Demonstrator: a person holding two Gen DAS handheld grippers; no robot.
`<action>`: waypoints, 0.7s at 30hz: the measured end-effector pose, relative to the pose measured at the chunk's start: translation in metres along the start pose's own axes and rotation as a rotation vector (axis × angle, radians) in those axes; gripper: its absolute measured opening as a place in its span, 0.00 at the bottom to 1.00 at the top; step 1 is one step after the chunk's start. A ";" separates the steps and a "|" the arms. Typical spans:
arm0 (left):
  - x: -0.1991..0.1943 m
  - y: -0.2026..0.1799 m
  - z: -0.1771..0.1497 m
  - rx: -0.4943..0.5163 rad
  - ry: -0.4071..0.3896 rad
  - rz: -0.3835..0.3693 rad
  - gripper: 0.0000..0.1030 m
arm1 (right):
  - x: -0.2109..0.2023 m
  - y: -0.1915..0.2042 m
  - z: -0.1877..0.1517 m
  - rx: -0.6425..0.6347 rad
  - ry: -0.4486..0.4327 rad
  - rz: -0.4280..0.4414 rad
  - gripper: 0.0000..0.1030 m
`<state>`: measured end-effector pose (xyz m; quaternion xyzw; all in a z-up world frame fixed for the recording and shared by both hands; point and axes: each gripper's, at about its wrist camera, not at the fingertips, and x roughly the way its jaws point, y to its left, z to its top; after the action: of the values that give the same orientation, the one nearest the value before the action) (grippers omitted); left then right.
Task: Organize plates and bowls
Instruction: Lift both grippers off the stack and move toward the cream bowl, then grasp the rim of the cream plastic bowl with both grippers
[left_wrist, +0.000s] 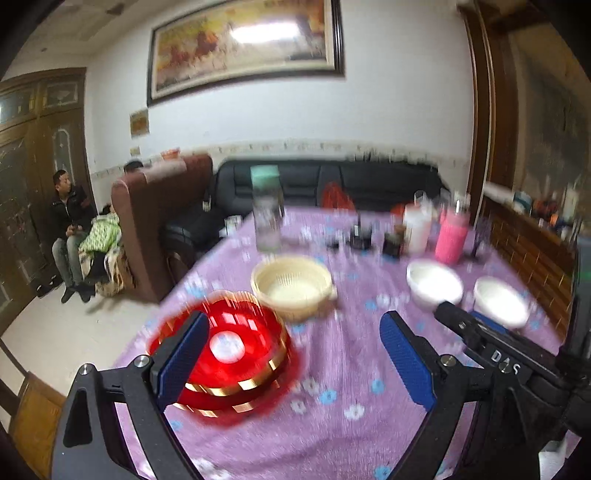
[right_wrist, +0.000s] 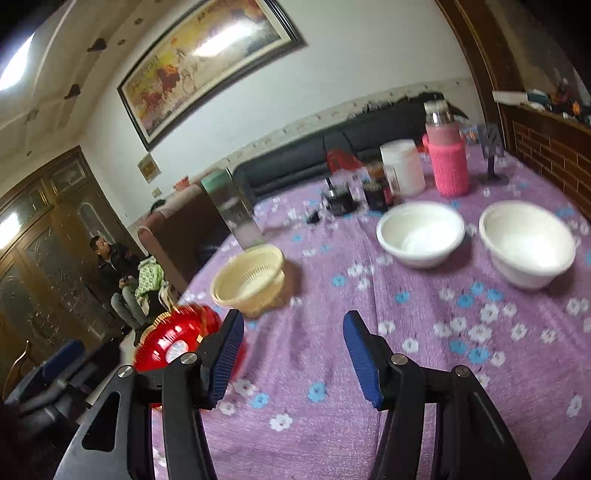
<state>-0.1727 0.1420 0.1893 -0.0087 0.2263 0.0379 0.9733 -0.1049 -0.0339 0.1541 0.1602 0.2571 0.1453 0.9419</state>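
Left hand-held gripper (left_wrist: 295, 365) spread wide, nothing held. Right hand-held gripper (right_wrist: 293, 363) partly spread, nothing held. Red plates (left_wrist: 236, 354) stacked lower left on table (left_wrist: 332, 435); cream basket (left_wrist: 291, 286) seen mid-frame; two white bowls (right_wrist: 421, 234) (right_wrist: 526, 243) placed right.

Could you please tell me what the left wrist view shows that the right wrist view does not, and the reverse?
Only the left wrist view shows the open right gripper from the side, reaching towards a white bowl.

Only the right wrist view shows a dark stand beyond the pink bottle.

Both show the red plate, cream basket, two white bowls and the purple tablecloth.
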 end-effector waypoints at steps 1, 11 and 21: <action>-0.008 0.007 0.009 -0.009 -0.024 -0.005 0.92 | -0.007 0.004 0.007 -0.012 -0.019 0.001 0.59; -0.021 0.076 0.116 -0.086 -0.095 -0.048 0.97 | -0.081 0.052 0.112 -0.150 -0.283 0.026 0.68; 0.125 0.121 0.160 -0.209 0.164 -0.081 0.98 | 0.020 0.076 0.169 -0.154 -0.059 0.114 0.85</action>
<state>0.0000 0.2772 0.2774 -0.1225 0.2994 0.0209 0.9460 -0.0128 0.0035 0.3119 0.1060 0.2080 0.2134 0.9487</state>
